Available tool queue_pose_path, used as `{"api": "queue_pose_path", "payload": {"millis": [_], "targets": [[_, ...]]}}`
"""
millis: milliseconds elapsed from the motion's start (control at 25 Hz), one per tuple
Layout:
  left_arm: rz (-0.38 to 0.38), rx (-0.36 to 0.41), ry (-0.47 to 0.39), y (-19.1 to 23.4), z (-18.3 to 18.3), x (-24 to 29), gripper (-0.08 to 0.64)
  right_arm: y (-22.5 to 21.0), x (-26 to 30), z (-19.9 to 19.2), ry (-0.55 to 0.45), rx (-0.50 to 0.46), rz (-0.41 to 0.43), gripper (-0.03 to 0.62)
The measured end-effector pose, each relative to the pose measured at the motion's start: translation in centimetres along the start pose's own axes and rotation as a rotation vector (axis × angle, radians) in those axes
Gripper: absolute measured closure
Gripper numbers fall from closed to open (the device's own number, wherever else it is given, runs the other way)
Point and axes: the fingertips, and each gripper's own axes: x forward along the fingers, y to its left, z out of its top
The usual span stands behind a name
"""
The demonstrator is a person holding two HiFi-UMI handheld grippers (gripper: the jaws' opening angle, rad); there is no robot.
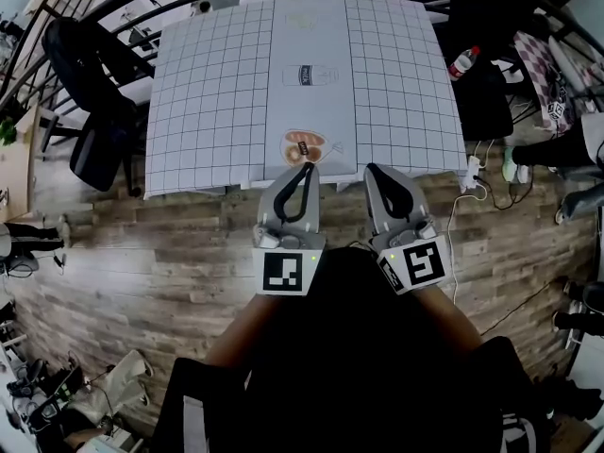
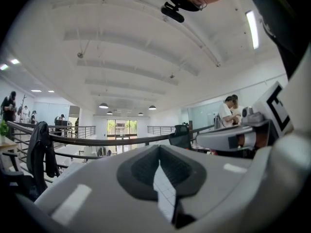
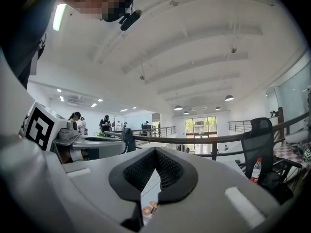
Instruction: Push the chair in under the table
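Starting from the left: there's a black chair [image 1: 90,102] standing off the left edge of the tabletop [image 1: 217,92], pulled out and turned at a bit of an angle, not tucked in at all. It's dark all over, with a tall back, and I can't make out its feet from here. Then the left tool [image 1: 307,170], pressed together with nothing in it, pointing at the near edge of the tabletop. Right beside it the right tool [image 1: 376,170] is the same deal, closed up and empty. Further right, at the far corner, there's a second chair [image 1: 481,83], also black, with a bottle [image 1: 462,62] just beside it. Honestly can't tell which chair is the one meant. Either way my guess is a stiff frame, middling weight, probably rolls or slides fine on the plank floor [image 1: 142,253]. I'd go for the top of the backrest, either pinching its edge or just shoving with closed tools, low enough that it doesn't tip. On the right side, the cables [image 1: 467,192] on the floor could catch the chair's feet.
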Motion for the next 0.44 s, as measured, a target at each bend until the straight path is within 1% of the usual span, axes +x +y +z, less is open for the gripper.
{"api": "queue_pose_path", "payload": {"millis": [80,320,440], "targets": [[-0.004,0.016,0.003,-0.4,0.0,-0.1,0.549,-0.2,-0.3,-0.1,-0.002,0.004,-0.006,0.595],[-0.004,0.024,0.005,-1.2,0.0,-0.2,0.549,-0.4,-0.7,-0.6,0.011,0.026,0.007,0.595],[0.002,0.005,-0.011,-1.3,0.0,-0.4,0.549,-0.1,-0.8,-1.0,0.016,0.023,0.015,0.595]]}}
